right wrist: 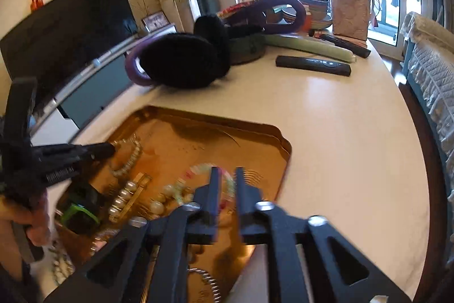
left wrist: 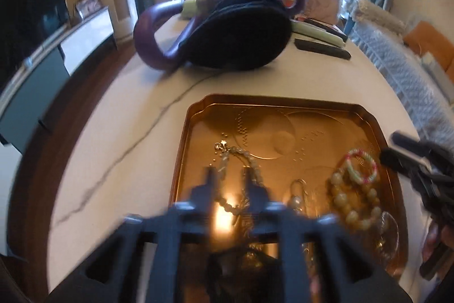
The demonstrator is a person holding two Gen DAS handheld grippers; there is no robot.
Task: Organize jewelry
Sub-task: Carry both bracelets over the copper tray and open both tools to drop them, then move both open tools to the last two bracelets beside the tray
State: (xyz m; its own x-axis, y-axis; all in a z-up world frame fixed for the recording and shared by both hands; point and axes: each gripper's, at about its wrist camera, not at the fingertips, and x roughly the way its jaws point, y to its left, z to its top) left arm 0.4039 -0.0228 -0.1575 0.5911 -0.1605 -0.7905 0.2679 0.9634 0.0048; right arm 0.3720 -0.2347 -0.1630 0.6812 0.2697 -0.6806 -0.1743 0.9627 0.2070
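Left gripper [left wrist: 228, 175] spread over the gold tray [left wrist: 283, 107], pale bead bracelet [left wrist: 241, 158] lying between the fingers, unpinched. Right gripper [right wrist: 227, 175] also parted, hovering above the pink-and-green bracelet [right wrist: 198, 171], nothing clamped. Amber bead bracelet [left wrist: 354, 200] beside it in the tray. Black earmuffs [right wrist: 181, 61] well beyond on the white table [right wrist: 340, 132].

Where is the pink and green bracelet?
The pink and green bracelet lies in the gold tray, toward its right side in the left wrist view, overlapping the yellow bead bracelet on its far side, near the right gripper.
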